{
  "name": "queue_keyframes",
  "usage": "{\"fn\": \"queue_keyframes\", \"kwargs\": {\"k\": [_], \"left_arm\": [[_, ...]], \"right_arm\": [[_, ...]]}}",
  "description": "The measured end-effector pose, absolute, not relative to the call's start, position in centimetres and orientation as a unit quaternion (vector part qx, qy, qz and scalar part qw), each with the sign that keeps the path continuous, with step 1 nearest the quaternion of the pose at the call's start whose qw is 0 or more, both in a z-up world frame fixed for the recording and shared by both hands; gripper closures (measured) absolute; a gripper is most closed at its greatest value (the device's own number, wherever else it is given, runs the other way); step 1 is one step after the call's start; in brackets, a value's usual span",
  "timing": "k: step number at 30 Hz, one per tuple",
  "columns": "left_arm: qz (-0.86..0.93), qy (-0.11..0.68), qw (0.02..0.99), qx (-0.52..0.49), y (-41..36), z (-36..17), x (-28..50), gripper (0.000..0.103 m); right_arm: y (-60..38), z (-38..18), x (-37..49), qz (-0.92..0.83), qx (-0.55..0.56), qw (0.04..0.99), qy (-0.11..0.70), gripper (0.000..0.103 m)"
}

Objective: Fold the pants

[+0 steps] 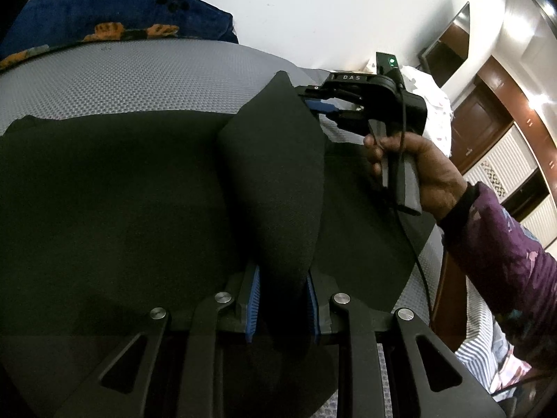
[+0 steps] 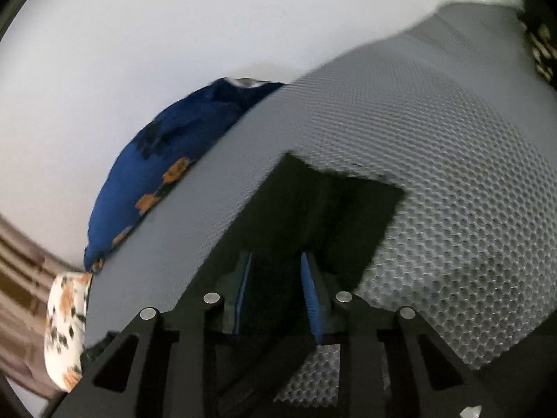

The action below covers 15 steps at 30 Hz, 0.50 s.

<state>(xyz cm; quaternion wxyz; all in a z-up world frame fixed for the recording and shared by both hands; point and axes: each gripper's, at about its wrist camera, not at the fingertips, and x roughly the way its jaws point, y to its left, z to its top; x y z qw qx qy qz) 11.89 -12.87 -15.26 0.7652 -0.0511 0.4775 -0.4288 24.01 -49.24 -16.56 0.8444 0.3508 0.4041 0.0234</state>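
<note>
Black pants (image 1: pixel 122 191) lie spread on a grey honeycomb mattress (image 1: pixel 139 73). My left gripper (image 1: pixel 282 299), at the bottom of the left wrist view, is shut on a raised fold of the pants (image 1: pixel 275 174) that runs up and away to a pointed corner. At the far end of that fold is my right gripper (image 1: pixel 318 104), held by a hand (image 1: pixel 417 167), its blue pads closed on the cloth's edge. In the right wrist view the right gripper (image 2: pixel 276 296) has black cloth (image 2: pixel 348 209) between its pads, with a squared end of the pants lying ahead on the mattress (image 2: pixel 435 174).
A blue blanket with orange prints (image 1: pixel 122 10) (image 2: pixel 156 160) lies along the mattress's far edge by the white wall. A black device with a green light (image 1: pixel 390 62) and brown cabinets (image 1: pixel 487 122) stand to the right. A spotted pillow (image 2: pixel 66 331) sits at the left corner.
</note>
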Motion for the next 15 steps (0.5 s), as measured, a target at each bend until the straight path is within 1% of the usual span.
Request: {"fn": "queue_keyframes", "kwargs": {"k": [3, 7, 9, 10, 15], "left_arm": [[-0.428, 0.478, 0.765, -0.052, -13.0, -15.3, 12.0, 0.078], [-0.429, 0.477, 0.765, -0.052, -13.0, -15.3, 12.0, 0.078], [-0.429, 0.476, 0.766, -0.052, -12.9, -15.3, 11.9, 0.078], [-0.429, 0.475, 0.766, -0.052, -12.9, -15.3, 11.9, 0.078], [-0.429, 0.473, 0.767, -0.05, -12.9, -15.3, 11.8, 0.078]], "right_arm": [[-50.3, -17.2, 23.9, 0.015, 0.412, 0.816, 0.404, 0.079], [-49.0, -16.4, 24.3, 0.008, 0.358, 0.834, 0.42, 0.08], [-48.6, -16.4, 24.4, 0.006, 0.334, 0.842, 0.424, 0.096], [-48.6, -16.6, 24.4, 0.006, 0.33, 0.841, 0.428, 0.097], [-49.8, -17.2, 23.5, 0.04, 0.381, 0.835, 0.396, 0.098]]}}
